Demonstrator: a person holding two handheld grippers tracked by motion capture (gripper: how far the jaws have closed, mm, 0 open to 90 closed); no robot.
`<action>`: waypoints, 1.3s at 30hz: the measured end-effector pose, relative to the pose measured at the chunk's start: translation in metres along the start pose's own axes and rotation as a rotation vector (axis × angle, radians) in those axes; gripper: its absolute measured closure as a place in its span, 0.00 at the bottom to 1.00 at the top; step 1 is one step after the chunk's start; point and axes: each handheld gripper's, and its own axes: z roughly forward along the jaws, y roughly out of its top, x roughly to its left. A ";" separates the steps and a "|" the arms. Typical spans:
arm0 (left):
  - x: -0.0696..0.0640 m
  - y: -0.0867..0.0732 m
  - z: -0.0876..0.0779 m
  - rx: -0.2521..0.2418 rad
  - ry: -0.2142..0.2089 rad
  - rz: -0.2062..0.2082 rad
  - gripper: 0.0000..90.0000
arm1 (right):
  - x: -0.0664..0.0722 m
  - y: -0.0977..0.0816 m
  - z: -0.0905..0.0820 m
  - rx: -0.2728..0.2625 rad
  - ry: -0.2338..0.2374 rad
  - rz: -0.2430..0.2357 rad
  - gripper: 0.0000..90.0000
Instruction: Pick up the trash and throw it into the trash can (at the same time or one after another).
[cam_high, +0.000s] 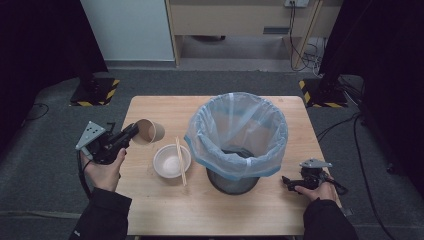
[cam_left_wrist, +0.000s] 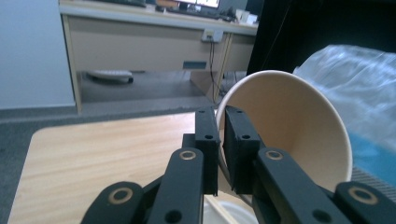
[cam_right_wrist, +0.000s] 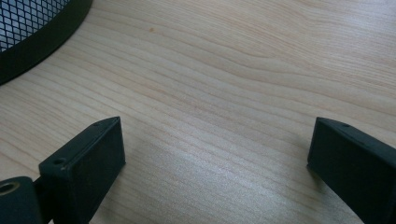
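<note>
My left gripper (cam_high: 131, 132) is shut on the rim of a brown paper cup (cam_high: 149, 131), held tilted on its side above the table's left part. In the left gripper view the cup (cam_left_wrist: 289, 126) shows its pale inside, and the two jaws pinch its wall at my gripper (cam_left_wrist: 220, 140). A white bowl (cam_high: 171, 161) sits on the table with a pair of wooden chopsticks (cam_high: 180, 161) lying across it. My right gripper (cam_high: 286, 181) rests at the table's right front, jaws wide open over bare wood (cam_right_wrist: 215, 140).
A black mesh bin (cam_high: 235, 136) lined with a pale blue plastic bag stands mid-table, between the two hands; its base (cam_right_wrist: 32, 28) lies close to the right gripper. The wooden table (cam_high: 210, 210) ends just left of my left hand.
</note>
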 end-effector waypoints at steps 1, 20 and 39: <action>-0.002 0.004 -0.004 -0.020 -0.007 0.005 0.94 | 0.000 0.000 0.000 0.000 0.000 0.000 0.05; -0.028 0.035 -0.027 -0.187 -0.071 0.042 0.94 | 0.000 0.000 0.000 0.002 0.007 -0.005 0.03; -0.062 0.060 -0.025 -0.286 -0.164 0.084 0.93 | 0.001 0.000 0.001 0.004 0.011 -0.012 0.02</action>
